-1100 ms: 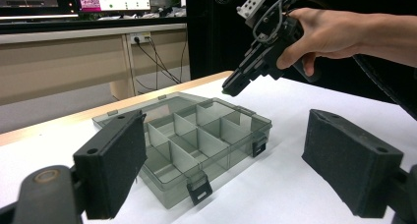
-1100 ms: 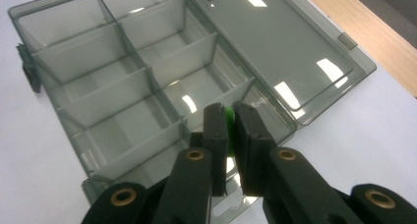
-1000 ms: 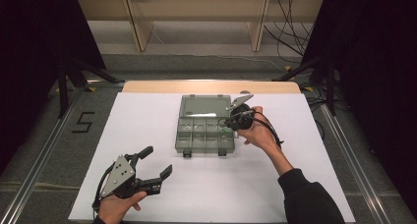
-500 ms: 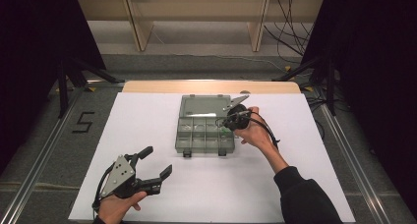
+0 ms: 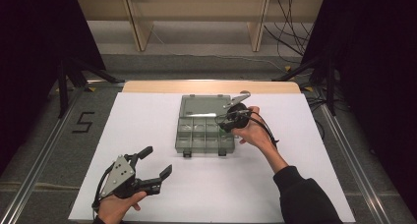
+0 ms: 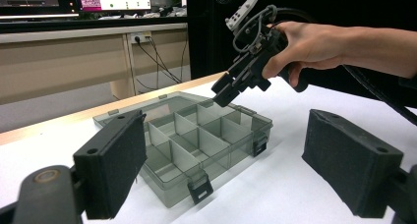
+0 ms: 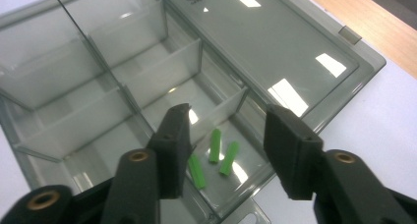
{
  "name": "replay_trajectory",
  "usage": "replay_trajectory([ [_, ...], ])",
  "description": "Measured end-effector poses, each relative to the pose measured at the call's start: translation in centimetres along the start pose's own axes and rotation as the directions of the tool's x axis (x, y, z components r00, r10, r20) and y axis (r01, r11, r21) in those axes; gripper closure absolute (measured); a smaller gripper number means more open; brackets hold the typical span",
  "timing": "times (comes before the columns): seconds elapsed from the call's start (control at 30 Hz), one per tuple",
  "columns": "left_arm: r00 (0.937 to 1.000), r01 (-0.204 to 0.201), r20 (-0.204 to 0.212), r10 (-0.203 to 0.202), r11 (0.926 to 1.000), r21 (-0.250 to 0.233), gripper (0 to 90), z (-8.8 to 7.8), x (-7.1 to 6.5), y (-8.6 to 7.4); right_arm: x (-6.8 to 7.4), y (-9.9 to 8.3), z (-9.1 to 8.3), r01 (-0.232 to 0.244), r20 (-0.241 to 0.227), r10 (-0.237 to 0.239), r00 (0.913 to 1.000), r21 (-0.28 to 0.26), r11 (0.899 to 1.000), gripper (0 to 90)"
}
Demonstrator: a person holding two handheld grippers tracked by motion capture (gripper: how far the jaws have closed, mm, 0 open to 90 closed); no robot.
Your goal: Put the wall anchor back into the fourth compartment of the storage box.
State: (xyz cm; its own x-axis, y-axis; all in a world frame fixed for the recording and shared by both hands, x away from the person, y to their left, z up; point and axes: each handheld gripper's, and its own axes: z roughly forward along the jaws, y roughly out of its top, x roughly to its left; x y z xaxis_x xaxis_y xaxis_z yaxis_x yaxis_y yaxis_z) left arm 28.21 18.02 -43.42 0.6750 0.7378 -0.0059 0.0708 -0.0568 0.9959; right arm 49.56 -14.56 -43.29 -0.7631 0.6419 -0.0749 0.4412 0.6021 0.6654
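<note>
Smoke-grey translucent plastic compartment box [image 5: 204,130] lies open at the centre of the white sheet covering the table [image 5: 147,121], its flat lid [image 5: 206,105] folded back toward the far wooden edge, two dark latches [image 5: 187,154] on the near wall. Thin partitions split the tray into a grid of rectangular cells. Three small bright-green ribbed plastic plugs [image 7: 215,155] lie loose in the corner cell next to the lid hinge, at the box's right end. Moulded lettering on the lid too blurred to read. Right gripper [image 5: 231,120], black, jaws parted, hovers over that corner cell, tilted downward, holding nothing. Left gripper [image 5: 156,166], grey three-cornered plate on top, sits low near the front left of the sheet, well apart from the box, foam-faced pads [image 6: 115,160] spread wide and empty. A black "5" [image 5: 82,122] is marked on the grey floor left of the table.
</note>
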Motion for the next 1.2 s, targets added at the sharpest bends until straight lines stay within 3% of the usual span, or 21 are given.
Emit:
replay_trajectory([
  [0.43, 1.0000, -0.002, -0.003, 0.002, 1.0000, 0.004, 15.8, -0.1, 0.0, 0.1, 0.4, 0.3, -2.9, -0.061, -0.018, 0.059, 0.9981, -0.090, 0.994, 39.5],
  [0.6, 1.0000, -0.003, -0.001, 0.003, 1.0000, 0.001, 15.8, -0.1, 0.0, 0.1, 1.1, 0.7, -4.1, -0.081, -0.029, 0.077, 0.9966, -0.161, 0.984, 37.9],
  [0.73, 1.0000, -0.003, -0.001, 0.003, 1.0000, 0.001, 15.8, -0.1, 0.0, 0.1, 1.5, 0.9, -5.1, -0.058, -0.036, 0.052, 0.9980, -0.186, 0.981, 35.6],
  [1.2, 1.0000, -0.003, -0.003, 0.003, 1.0000, 0.005, 15.8, -0.1, 0.0, 0.1, 2.8, -0.1, -7.4, -0.066, -0.055, 0.054, 0.9970, -0.237, 0.969, 30.1],
])
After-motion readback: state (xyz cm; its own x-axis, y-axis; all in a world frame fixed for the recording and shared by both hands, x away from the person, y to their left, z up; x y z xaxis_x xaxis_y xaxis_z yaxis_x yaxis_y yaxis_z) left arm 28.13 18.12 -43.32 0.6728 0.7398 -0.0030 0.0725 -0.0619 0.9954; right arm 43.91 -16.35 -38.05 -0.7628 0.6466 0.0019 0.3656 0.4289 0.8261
